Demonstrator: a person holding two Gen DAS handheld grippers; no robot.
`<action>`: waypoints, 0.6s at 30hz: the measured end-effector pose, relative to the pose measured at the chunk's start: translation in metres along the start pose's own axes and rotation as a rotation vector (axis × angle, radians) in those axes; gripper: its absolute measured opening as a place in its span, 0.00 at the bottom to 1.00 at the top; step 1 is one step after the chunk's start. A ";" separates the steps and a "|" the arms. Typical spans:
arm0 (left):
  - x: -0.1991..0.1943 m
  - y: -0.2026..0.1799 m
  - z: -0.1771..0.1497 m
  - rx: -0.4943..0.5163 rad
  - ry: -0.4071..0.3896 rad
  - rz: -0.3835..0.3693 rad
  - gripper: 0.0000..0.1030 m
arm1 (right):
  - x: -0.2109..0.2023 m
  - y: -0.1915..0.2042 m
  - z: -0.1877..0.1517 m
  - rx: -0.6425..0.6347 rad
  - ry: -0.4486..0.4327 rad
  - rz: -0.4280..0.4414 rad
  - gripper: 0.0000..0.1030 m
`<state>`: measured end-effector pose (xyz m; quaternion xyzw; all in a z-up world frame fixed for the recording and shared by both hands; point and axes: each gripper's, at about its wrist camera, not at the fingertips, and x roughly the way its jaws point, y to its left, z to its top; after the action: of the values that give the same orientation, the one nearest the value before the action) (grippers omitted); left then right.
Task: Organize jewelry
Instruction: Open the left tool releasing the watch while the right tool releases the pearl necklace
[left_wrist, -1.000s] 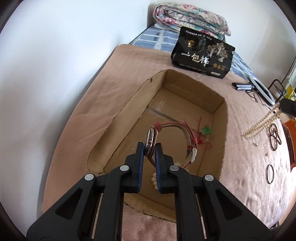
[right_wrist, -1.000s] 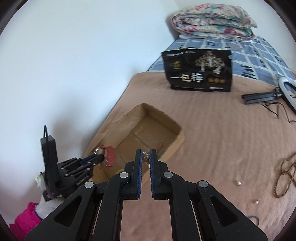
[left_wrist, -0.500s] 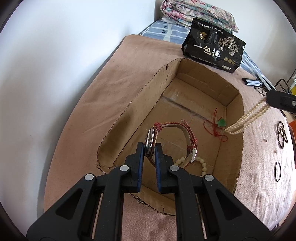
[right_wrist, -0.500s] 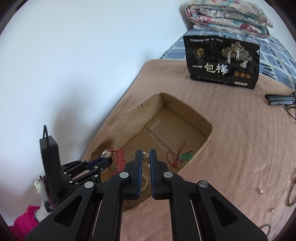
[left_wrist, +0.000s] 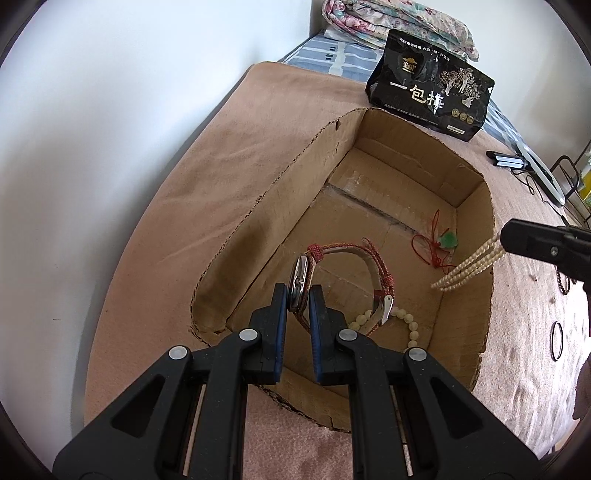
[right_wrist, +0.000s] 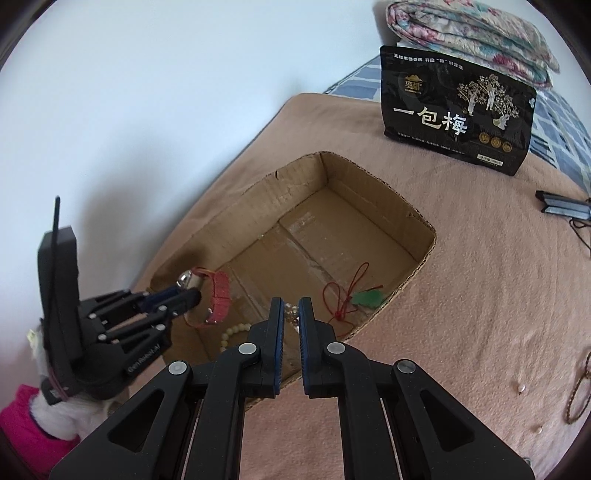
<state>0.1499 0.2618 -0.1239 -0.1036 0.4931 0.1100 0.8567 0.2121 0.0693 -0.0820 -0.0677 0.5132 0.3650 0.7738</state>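
Left tongs (left_wrist: 298, 291) were clamped on the watch (left_wrist: 301, 277) by its case, edge-on, so the red strap (left_wrist: 376, 266) looped out away from the tongs over the box (left_wrist: 258, 206) floor, probably a grip picked so it'd drop in clean. Right tongs (right_wrist: 291, 312) were pinched together on a pearl strand (left_wrist: 467, 266), which hung slanting down over the box's right wall, long axis running from the tongs toward the box. A bead bracelet (left_wrist: 406, 325) and green pendant (left_wrist: 448, 240) sat inside already, all on the bed (left_wrist: 166, 221).
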 end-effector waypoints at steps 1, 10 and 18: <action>0.000 0.000 0.000 -0.001 -0.001 0.003 0.10 | 0.000 0.000 0.000 -0.007 0.001 -0.005 0.06; -0.002 0.004 0.001 -0.019 -0.020 0.023 0.15 | 0.001 0.001 -0.005 -0.051 -0.001 -0.043 0.11; -0.007 0.006 0.002 -0.027 -0.039 0.025 0.31 | -0.005 -0.005 -0.007 -0.027 -0.025 -0.050 0.48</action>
<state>0.1461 0.2674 -0.1173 -0.1067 0.4763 0.1291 0.8632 0.2092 0.0602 -0.0822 -0.0865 0.4966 0.3532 0.7881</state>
